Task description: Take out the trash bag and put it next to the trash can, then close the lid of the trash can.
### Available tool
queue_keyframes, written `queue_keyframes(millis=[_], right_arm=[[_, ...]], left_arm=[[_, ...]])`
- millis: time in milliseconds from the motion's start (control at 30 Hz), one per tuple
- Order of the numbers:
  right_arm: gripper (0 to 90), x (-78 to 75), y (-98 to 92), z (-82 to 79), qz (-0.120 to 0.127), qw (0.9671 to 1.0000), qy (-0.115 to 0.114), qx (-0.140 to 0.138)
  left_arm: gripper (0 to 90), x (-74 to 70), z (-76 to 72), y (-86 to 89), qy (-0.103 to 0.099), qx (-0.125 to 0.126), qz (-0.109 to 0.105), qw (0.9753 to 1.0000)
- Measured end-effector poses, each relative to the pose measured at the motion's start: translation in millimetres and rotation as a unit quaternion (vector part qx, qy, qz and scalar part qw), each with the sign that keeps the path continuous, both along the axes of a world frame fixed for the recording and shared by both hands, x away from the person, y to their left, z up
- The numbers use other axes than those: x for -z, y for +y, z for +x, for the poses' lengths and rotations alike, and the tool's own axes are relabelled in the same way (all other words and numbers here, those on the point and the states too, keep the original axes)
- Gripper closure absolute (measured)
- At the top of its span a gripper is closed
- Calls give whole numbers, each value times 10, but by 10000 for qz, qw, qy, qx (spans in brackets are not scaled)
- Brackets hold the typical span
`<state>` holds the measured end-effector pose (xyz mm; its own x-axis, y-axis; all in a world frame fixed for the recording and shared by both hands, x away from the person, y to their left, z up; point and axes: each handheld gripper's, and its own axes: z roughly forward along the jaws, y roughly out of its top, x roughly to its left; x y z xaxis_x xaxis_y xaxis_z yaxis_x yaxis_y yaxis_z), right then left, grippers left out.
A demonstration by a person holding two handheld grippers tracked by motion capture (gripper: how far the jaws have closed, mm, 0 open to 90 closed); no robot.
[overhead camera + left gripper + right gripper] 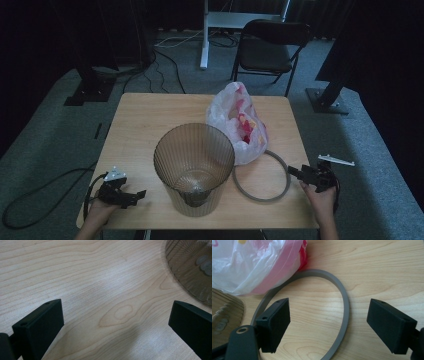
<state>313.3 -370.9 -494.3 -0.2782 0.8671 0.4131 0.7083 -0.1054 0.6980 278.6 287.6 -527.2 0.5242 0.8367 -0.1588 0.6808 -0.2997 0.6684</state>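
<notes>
Both jaws wide, empty; your right gripper (300, 173) faces the flat grey plastic ring (342, 298) near the table's (150, 112) right edge, touching the crinkled white plastic bag (235, 117)—a careless grab could snag it.

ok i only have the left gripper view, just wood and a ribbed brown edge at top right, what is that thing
Observer: An upright ribbed translucent bin at mid-table, open top, nothing in it.
Operator: anything beside it
Observer: A plastic bag with red and yellow contents leans at its far right side.
Operator: and the right gripper
Observer: The right gripper is open, poised above a grey ring lying flat on the table, one end tucked under the bag.
</notes>
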Motion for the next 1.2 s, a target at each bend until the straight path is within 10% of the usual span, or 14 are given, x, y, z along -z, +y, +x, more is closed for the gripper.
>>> queue_keyframes(millis=[567,1200], right_arm=[[214,125,18,182,-467,9984,309,85],[298,337,224,408,-1302,9886,751,29]], left_arm=[[0,0,-4,4,13,-7,-20,10000],[0,-1,-4,4,20,12,-13,10000]])
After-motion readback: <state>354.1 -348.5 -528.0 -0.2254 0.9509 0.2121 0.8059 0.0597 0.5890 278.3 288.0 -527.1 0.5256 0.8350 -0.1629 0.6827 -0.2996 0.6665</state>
